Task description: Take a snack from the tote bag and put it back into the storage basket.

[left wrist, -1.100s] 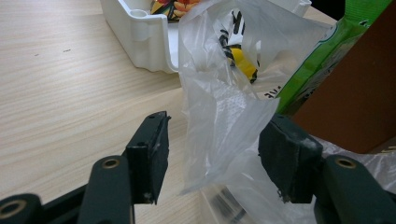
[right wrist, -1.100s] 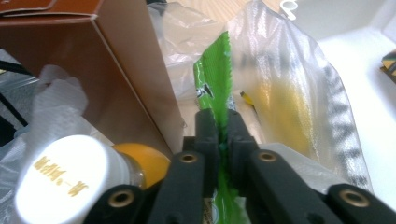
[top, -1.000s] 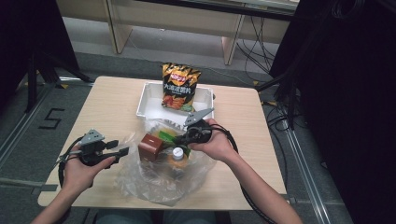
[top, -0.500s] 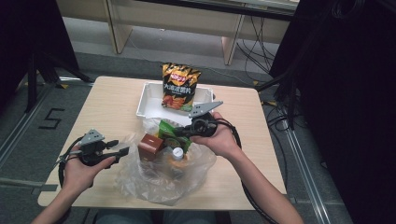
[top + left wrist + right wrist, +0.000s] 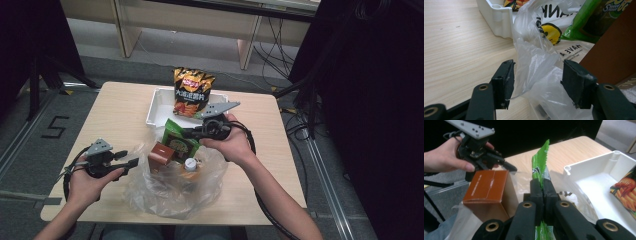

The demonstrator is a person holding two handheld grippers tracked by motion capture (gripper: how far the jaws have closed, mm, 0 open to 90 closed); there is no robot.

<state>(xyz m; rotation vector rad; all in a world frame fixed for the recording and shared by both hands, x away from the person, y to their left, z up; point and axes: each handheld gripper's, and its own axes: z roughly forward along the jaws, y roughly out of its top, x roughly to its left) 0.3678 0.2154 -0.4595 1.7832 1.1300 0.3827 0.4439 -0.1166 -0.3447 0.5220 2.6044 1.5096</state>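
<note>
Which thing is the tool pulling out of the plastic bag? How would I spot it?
Find the clear plastic bag at the near edge of the table. Above it, the right tool pinches a flat green packet. It is the bright green one, beside a brown box and a white-capped bottle.

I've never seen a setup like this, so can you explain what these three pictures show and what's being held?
A person works at a wooden table with handheld tongs in each hand. One picture looks down from above; the other two come from cameras riding on each pair of tongs. The right tongs are clamped shut on the edge of a green snack packet, held above a clear plastic bag. The left tongs stand open around a fold of that bag. A brown box sits in the bag. Behind it, a white tray holds a chip bag.
</note>
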